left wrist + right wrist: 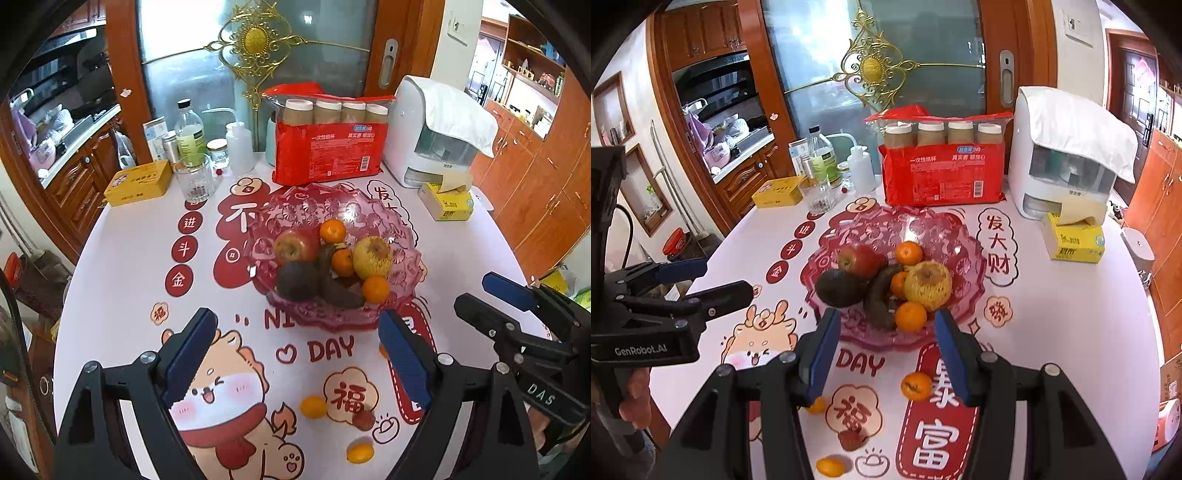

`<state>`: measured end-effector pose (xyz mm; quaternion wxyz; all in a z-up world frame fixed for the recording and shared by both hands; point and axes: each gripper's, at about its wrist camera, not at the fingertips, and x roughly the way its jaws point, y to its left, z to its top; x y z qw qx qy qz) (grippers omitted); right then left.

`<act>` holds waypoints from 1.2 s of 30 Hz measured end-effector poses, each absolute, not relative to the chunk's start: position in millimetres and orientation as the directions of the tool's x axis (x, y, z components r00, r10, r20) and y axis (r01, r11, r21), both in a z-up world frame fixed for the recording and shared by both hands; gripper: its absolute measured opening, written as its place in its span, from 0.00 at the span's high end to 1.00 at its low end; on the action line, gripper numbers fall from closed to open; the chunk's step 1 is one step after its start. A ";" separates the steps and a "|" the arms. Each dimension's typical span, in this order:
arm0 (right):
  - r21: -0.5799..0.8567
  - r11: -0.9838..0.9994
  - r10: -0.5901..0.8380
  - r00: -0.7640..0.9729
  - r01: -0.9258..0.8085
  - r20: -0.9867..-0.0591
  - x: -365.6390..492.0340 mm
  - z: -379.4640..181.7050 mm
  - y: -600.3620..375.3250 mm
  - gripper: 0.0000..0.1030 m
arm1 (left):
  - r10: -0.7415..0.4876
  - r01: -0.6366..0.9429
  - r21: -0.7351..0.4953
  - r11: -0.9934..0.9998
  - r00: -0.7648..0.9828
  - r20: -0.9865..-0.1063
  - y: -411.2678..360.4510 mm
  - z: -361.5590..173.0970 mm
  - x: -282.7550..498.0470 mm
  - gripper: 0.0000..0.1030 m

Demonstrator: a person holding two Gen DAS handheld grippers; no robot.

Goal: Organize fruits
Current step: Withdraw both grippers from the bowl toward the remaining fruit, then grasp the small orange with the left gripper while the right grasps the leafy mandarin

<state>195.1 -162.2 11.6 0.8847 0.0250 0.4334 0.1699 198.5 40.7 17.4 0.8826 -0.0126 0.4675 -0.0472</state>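
Both tools hang empty above the desk (110, 258): the left tool (299, 354) spread wide, the right tool (886, 354) about half spread, touching nothing. The pink bowl (964, 254) sits at 12 o'clock from them, its dark banana (879, 295) lying lengthwise from 12 to 6. A loose orange (916, 386) rests on the desk between the right tool's fingers.

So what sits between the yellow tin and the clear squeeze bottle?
An empty drinking glass stands between the yellow tin and the squeeze bottle, in both views.

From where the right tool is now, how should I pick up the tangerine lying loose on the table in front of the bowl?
Grip the tangerine across its widest middle, coming down from above. It is round, sits alone on the table, and lies between the right tool's open pads. The pink bowl sits just beyond it, so a low sideways approach looks riskier.
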 end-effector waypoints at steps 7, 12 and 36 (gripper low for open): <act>0.206 0.939 0.331 0.563 -0.275 -0.758 170.2 0.9 -167.7 0.48 | -0.083 0.048 -0.068 0.997 0.584 -0.808 42.6 2.0 165.0 0.14; 0.183 0.947 0.308 0.573 -0.265 -0.760 160.3 -13.5 -169.5 0.48 | -0.055 0.022 -0.052 0.998 0.597 -0.800 38.2 -21.9 148.6 0.14; 0.191 0.961 0.262 0.447 -0.198 -0.855 192.2 -149.4 -166.5 0.48 | -0.166 -0.091 -0.229 0.969 0.446 -0.879 43.1 -177.0 147.3 0.30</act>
